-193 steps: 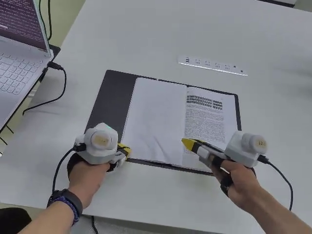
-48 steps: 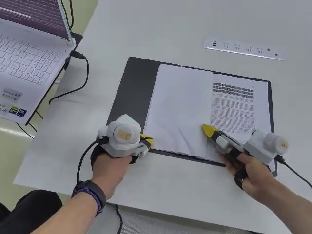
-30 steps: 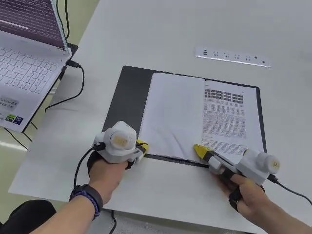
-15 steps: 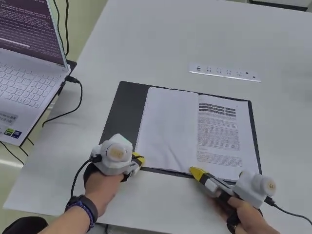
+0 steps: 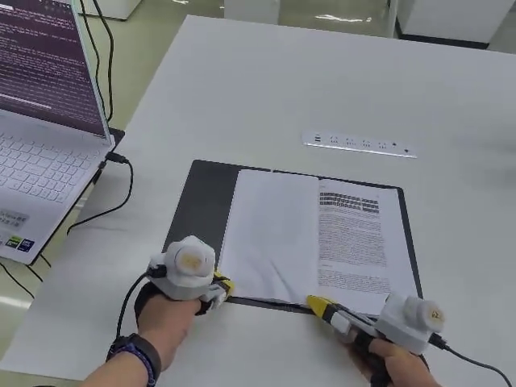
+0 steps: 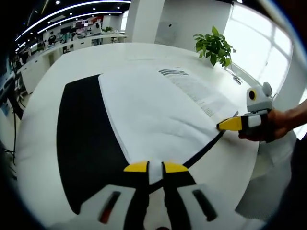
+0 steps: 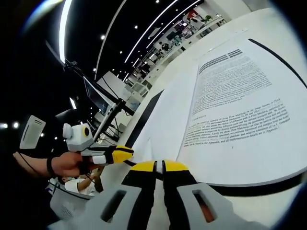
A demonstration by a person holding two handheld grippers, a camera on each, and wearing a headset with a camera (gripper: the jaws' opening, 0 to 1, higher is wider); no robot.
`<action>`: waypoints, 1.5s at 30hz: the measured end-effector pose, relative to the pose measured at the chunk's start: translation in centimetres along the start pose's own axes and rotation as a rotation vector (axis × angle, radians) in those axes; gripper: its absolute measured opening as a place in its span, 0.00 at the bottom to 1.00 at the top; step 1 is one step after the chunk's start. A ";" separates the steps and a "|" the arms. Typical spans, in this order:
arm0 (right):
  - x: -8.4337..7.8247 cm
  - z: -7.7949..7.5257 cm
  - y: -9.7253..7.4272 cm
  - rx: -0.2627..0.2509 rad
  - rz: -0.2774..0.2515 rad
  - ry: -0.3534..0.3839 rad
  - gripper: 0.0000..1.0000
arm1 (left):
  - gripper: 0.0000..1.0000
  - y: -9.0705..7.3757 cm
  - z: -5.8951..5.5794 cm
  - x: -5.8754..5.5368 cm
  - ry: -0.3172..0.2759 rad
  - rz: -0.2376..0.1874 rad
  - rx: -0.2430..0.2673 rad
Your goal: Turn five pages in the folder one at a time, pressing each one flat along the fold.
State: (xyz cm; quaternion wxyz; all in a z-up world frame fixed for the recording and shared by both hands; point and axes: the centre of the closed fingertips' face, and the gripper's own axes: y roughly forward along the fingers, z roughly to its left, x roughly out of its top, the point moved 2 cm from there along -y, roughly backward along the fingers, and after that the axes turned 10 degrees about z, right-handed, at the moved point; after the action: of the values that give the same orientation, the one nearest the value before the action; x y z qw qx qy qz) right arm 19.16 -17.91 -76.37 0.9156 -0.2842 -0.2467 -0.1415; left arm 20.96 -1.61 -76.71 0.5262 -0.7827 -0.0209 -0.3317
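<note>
Folder (image 5: pixel 197 210) lies open and flat at table (image 5: pixel 322 72) centre in the head view: black cover bare at 9 o'clock, blank page (image 5: pixel 266 234) in the middle, printed page (image 5: pixel 355 242) at 3 o'clock

Left gripper (image 5: pixel 222 285) sits at the blank page's 7 o'clock corner, held in a hand (image 5: pixel 165 310) with a dark wrist band (image 5: pixel 133 351). In its own view the left gripper (image 6: pixel 155 166) has yellow tips close together with a sliver of white page between them; can't tell if it's pinching the sheet or just resting on it

Right gripper (image 5: pixel 318 302) is at the folder's near edge, 6 o'clock of the fold, tip pointing toward 10 o'clock. Own view: right gripper (image 7: pixel 159 166) jaws clenched tip to tip, nothing between them, folder's black edge running under them, printed text ahead at 12 to 2 o'clock

Each gripper also shows in the other's view: right one (image 6: pixel 229 124) at 3 o'clock, left one (image 7: pixel 123 152) at 9 o'clock

Laptop (image 5: pixel 40 161) at 9 to 10 o'clock of the folder, lid open, cable (image 5: pixel 121 193) trailing toward the folder. Power strip (image 5: pixel 359 146) at 1 o'clock, apart from the folder
</note>
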 end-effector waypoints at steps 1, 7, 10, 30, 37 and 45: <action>0.1 0.1 -0.2 0.000 0.001 -0.017 0.06 | 0.10 -0.3 -0.1 0.1 -0.005 -0.007 -0.002; 0.7 0.3 -1.5 -0.028 0.023 -0.094 0.19 | 0.17 -1.9 -1.0 0.6 0.015 -0.040 0.004; 1.1 0.3 -2.3 -0.046 0.032 -0.141 0.25 | 0.20 -2.8 -1.6 1.0 0.025 -0.067 0.001; 5.4 0.0 -11.5 -0.166 -0.082 -0.298 0.52 | 0.40 -8.9 -2.5 2.7 0.079 -0.182 0.038; 5.2 -0.1 -14.5 -0.214 -0.121 -0.295 0.57 | 0.47 -11.7 -3.0 3.1 0.100 -0.224 0.058; 4.5 0.7 -16.9 -0.248 -0.158 -0.303 0.61 | 0.56 -14.2 -3.7 2.8 0.085 -0.265 0.078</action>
State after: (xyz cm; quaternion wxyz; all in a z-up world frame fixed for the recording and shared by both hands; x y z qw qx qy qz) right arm 15.91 -31.51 -65.82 0.8122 -0.3924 -0.3837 -0.1978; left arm 15.88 0.76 -62.82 0.5083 -0.7373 -0.1148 -0.4299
